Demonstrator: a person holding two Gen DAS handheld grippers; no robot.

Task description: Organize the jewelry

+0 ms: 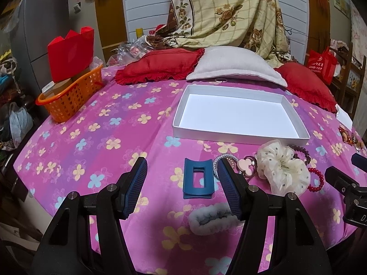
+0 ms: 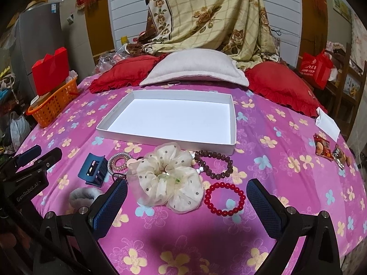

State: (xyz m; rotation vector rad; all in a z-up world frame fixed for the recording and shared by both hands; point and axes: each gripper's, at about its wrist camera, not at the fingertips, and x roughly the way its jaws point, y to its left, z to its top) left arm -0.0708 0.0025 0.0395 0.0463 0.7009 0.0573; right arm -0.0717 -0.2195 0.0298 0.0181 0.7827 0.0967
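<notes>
A shallow white box [image 1: 238, 135] [image 2: 165, 141] lies open and empty on the pink flowered bedspread. In front of it lie a blue hair claw [image 1: 198, 180] [image 2: 93, 169], a cream dotted scrunchie [image 1: 283, 167] [image 2: 165, 181], a red bead bracelet [image 2: 224, 198] [image 1: 317, 181], a brown bead bracelet [image 2: 214, 163], a sparkly coil band [image 2: 118, 161] and a grey fluffy band [image 1: 211, 217] [image 2: 83, 196]. My left gripper [image 1: 182, 171] is open, its fingers either side of the claw and above it. My right gripper [image 2: 187, 194] is open, hovering over the scrunchie and red bracelet.
An orange basket [image 1: 68, 98] with a red bag stands at the left bed edge. Red and grey pillows [image 1: 229, 65] lie behind the box. Snack packets [image 2: 330, 151] and a white paper [image 2: 328, 123] lie at the right.
</notes>
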